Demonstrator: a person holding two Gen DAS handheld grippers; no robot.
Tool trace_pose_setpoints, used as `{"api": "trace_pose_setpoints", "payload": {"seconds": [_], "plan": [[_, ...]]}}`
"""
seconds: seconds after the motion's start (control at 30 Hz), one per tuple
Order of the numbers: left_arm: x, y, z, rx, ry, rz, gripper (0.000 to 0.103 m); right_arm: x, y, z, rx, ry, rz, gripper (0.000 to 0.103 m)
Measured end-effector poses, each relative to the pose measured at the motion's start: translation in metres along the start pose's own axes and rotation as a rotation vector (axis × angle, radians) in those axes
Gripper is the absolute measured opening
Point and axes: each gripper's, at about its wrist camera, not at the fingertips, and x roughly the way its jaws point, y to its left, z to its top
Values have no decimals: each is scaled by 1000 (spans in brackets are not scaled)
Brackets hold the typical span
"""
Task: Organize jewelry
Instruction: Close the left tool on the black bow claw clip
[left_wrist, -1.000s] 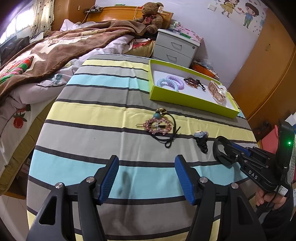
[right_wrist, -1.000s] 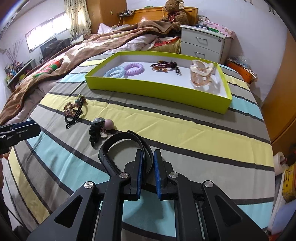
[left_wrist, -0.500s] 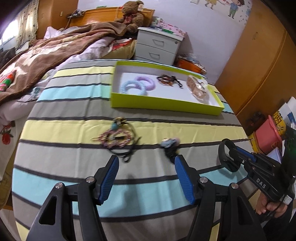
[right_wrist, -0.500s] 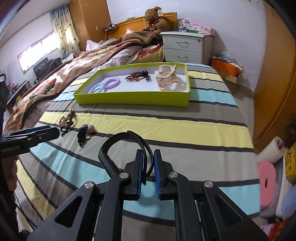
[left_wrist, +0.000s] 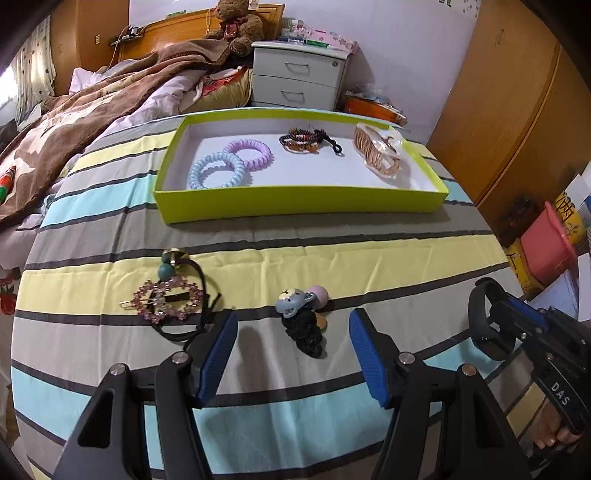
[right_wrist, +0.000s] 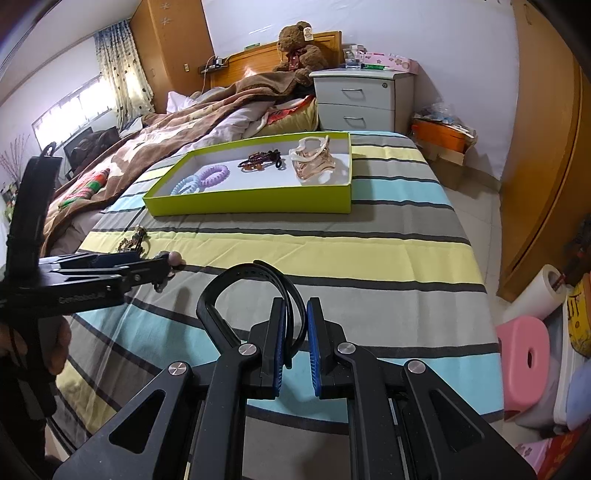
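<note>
The right gripper (right_wrist: 295, 325) pinches a black band (right_wrist: 236, 284) above the striped bench (right_wrist: 388, 258). Next it should go into the green tray (right_wrist: 251, 201). The left gripper (left_wrist: 291, 343), fingers spread, hovers around the bear hair tie (left_wrist: 301, 317).

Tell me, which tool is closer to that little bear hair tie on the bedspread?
Left. The left tool hangs open right over the bear hair tie, which lies between its fingers. The right tool, holding a black band, is off to the side.
</note>
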Motion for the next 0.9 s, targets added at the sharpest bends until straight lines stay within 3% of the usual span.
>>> {"api": "trace_pose_setpoints", "payload": {"seconds": [0.47, 0.8, 0.9], "plan": [[15, -13, 2, 43, 1, 96, 61, 2, -1, -1, 1, -2, 11, 12], [13, -7, 3, 37, -8, 117, 31, 4, 0, 0, 1, -1, 9, 12], [12, -6, 2, 29, -6, 106, 29, 5, 1, -1, 1, -2, 5, 12]]}}
